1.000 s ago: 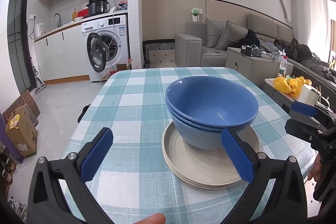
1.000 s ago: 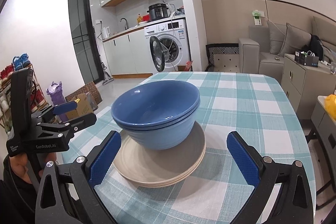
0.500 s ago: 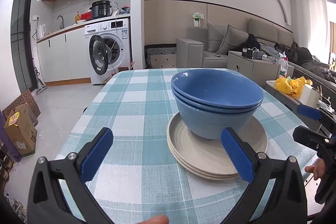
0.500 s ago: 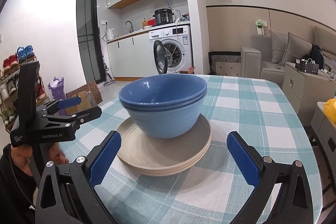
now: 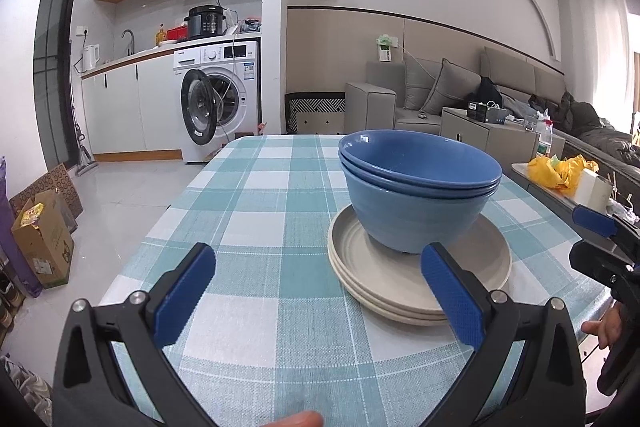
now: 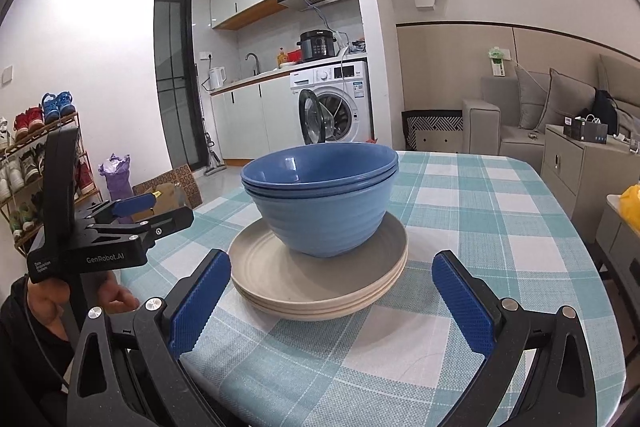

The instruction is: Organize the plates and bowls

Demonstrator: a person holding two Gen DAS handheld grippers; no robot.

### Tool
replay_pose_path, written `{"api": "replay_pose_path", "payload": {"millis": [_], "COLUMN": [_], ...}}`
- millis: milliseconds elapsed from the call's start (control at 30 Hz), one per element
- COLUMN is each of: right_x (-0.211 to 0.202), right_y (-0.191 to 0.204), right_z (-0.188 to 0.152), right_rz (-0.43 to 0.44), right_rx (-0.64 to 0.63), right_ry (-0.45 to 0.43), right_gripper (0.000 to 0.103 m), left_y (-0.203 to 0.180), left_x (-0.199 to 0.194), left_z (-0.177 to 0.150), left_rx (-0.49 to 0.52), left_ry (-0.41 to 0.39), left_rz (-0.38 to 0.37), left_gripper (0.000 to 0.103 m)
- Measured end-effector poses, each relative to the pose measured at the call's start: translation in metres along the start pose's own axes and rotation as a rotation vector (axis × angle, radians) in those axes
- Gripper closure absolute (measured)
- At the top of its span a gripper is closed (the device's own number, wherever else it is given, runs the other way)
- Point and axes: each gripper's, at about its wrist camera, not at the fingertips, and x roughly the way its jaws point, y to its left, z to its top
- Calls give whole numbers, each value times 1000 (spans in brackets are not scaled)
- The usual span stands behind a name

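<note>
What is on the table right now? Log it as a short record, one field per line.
surface: table with a teal checked cloth
bowls: blue bowls, nested, upright, on the plates
plates: beige plates, stacked flat
left gripper: open, empty, short of the plates
right gripper: open, empty, short of the plates
contact: neither gripper touches the stack

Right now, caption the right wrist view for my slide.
Open right gripper faces nested blue bowls stacked on beige plates atop a checked tablecloth.
</note>
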Motion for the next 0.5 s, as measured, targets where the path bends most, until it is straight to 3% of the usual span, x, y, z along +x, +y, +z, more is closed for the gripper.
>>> {"api": "replay_pose_path", "payload": {"millis": [500], "right_x": [3], "right_y": [5], "right_z": [-1], "right_rz": [11], "right_rx": [-21], "right_ry": [5], "right_gripper": [1], "left_y": [1], "left_x": [0], "left_z": [-2], "left_rx": [-7], "left_ry": [0], "left_rz": [-5], "left_gripper": [0]}}
